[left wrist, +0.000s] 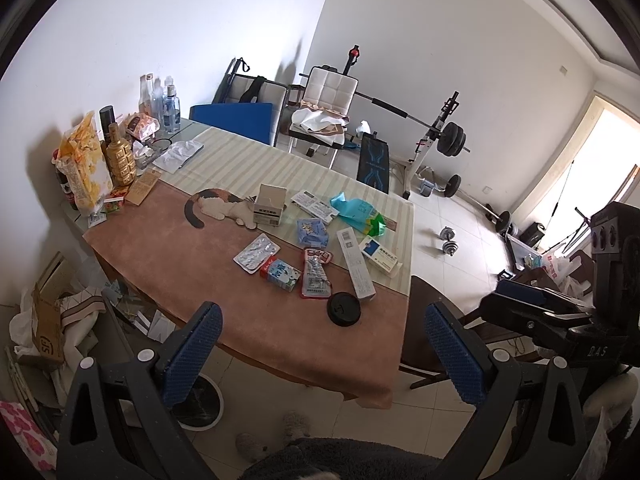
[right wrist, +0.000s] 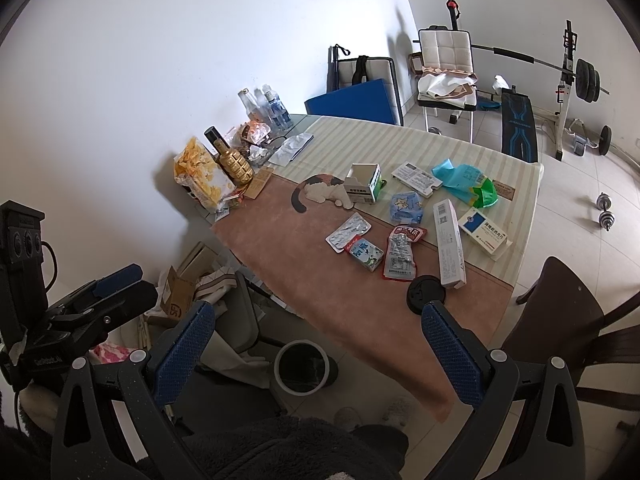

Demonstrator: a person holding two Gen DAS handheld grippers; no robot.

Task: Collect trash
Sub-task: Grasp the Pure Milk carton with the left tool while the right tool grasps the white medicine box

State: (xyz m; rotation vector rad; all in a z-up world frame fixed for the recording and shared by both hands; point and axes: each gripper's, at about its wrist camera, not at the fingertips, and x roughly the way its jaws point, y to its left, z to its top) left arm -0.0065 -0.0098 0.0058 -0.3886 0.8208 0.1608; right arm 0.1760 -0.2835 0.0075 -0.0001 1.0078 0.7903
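Trash lies scattered on the cloth-covered table (left wrist: 280, 344): a black round lid (left wrist: 344, 309) (right wrist: 425, 293), a long white box (left wrist: 356, 264) (right wrist: 450, 248), a blue-and-white medicine box (left wrist: 380, 258), a red snack wrapper (left wrist: 316, 274) (right wrist: 401, 256), a small milk carton (left wrist: 280, 274), a blister pack (left wrist: 256, 254), an open cardboard box (left wrist: 270, 210) and a teal-green bag (left wrist: 356, 214). My left gripper (left wrist: 324, 354) hangs open before the table's near edge. My right gripper (right wrist: 316, 348) is open too, above a white-rimmed bin (right wrist: 302, 366) (left wrist: 200, 404) on the floor. Neither holds anything.
Bottles (left wrist: 160, 104), a gold bottle (left wrist: 120, 156) and a snack bag (left wrist: 86, 168) crowd the table's far left. A dark chair (right wrist: 568, 316) stands to the right. Cardboard and cloth (left wrist: 48, 320) litter the floor on the left. A weight bench (left wrist: 374, 164) and dumbbells (left wrist: 448, 240) lie beyond.
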